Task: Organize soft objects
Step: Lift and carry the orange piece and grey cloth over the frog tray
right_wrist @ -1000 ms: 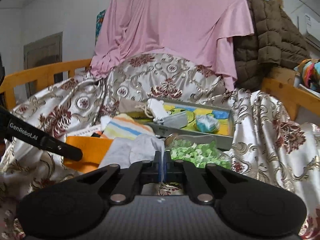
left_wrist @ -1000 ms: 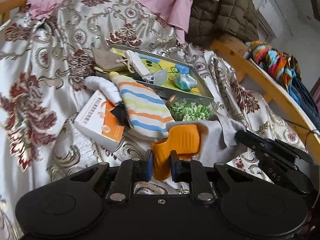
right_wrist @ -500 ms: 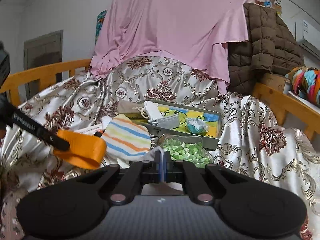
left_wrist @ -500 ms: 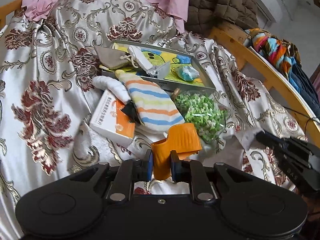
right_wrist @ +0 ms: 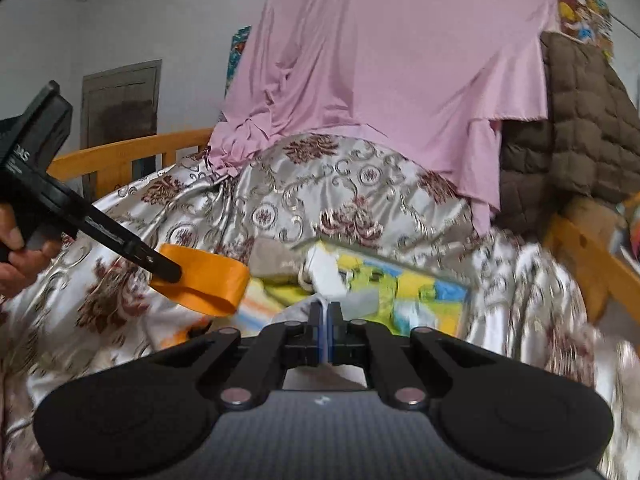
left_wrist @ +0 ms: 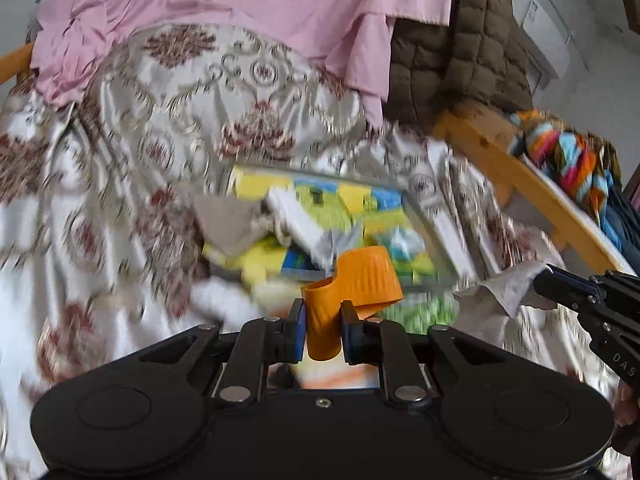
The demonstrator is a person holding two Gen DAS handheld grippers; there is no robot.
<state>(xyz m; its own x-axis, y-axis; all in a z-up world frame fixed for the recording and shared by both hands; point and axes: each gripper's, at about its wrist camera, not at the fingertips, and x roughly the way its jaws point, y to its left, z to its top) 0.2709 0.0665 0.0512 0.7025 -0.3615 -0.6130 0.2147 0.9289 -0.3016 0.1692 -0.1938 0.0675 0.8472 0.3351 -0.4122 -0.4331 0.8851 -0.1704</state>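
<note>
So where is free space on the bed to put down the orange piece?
The patterned bedspread left of the tray shows bare cloth, as does the strip between tray and wooden rail. The tray and the pile before it are crowded.

A bed with an orange wooden frame [right_wrist: 132, 152] is covered by a shiny silver damask bedspread with maroon medallions [right_wrist: 320, 200]. Behind, a pink cloth [right_wrist: 392, 72] and brown quilted blanket [right_wrist: 580, 136] hang against a white wall [right_wrist: 140, 12] with a grey door [right_wrist: 120, 96].
</note>
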